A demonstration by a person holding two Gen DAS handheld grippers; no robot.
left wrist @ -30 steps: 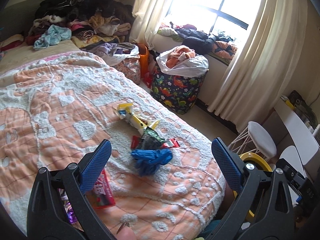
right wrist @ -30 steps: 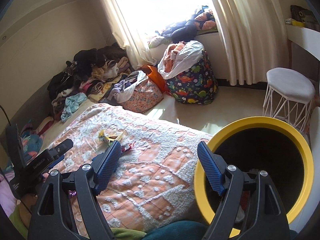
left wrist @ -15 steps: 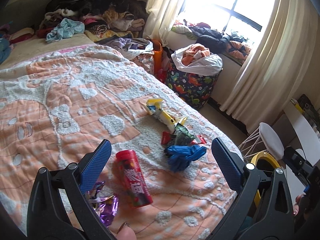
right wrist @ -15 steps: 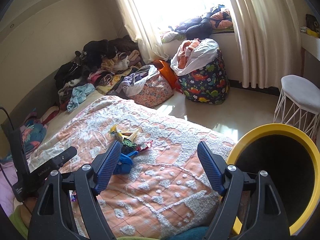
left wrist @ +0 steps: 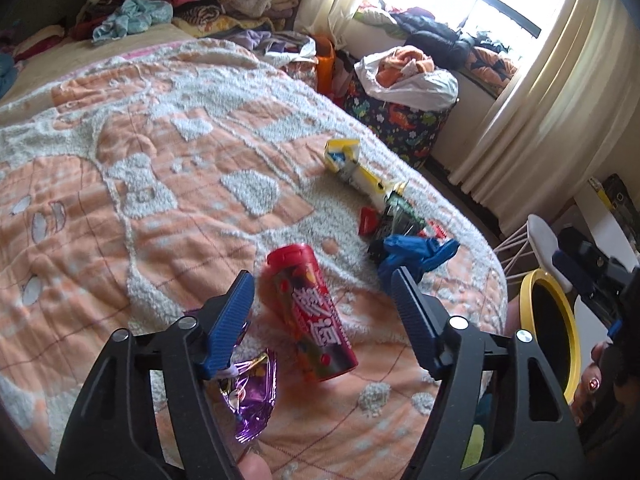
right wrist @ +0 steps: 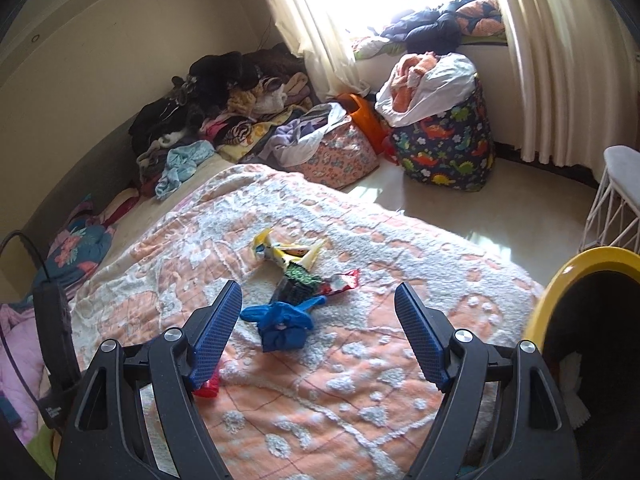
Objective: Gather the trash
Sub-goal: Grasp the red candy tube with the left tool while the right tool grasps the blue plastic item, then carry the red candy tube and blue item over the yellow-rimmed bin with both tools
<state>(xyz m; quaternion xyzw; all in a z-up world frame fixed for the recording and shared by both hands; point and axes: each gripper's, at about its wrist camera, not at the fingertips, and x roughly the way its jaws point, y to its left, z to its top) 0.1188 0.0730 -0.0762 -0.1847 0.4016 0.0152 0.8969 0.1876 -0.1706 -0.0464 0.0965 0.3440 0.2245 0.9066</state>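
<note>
Jaws of the left gripper are closing around the red can near the bed's foot edge, not yet pressing. Light, stiff, slick (probably empty): take it mid-body. Right gripper hangs open above the blue glove.

A glossy red plastic tube and shiny purple foil wrapper lie on nubbly cloth bedspread.

red snack tube | lying flat on bedspread | purple wrapper beside (crumpled) | blue glove nearby
</note>
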